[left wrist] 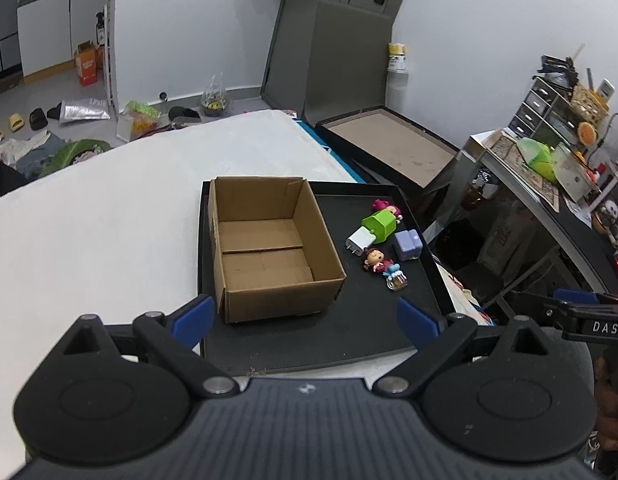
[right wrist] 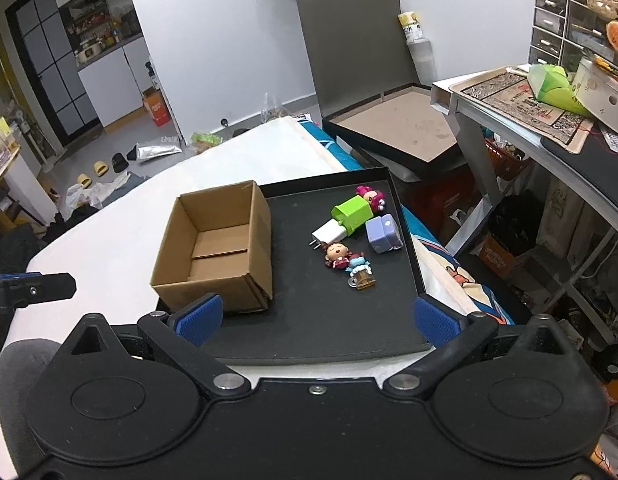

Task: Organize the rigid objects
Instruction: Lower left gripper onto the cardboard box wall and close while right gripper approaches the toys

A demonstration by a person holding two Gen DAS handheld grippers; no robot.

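- Between the spread jaws of the left gripper, in the left wrist view, sits an empty cardboard box with its flaps open. It stands on the left part of a black tray.
- Beyond the right jaw lies a small cluster of things: a white charger, a green block, a purple block, a doll figure and a small bottle charm. They touch or nearly touch each other.
- The tray rests on a white bed, not on a worktop.
- From the right wrist view, the right gripper also holds its jaws wide apart and empty. The box is ahead of its left jaw and the cluster is ahead, nearer the right jaw.
- I judge that sorting is not yet begun: nothing is in the box, and both grippers are well apart from the things.
- The next move calls for reaching to one piece. The charm at the near end of the cluster looks easiest to take.
- Free tray surface lies before the cluster. The raised tray rim just beside the purple block limits a sideways approach.
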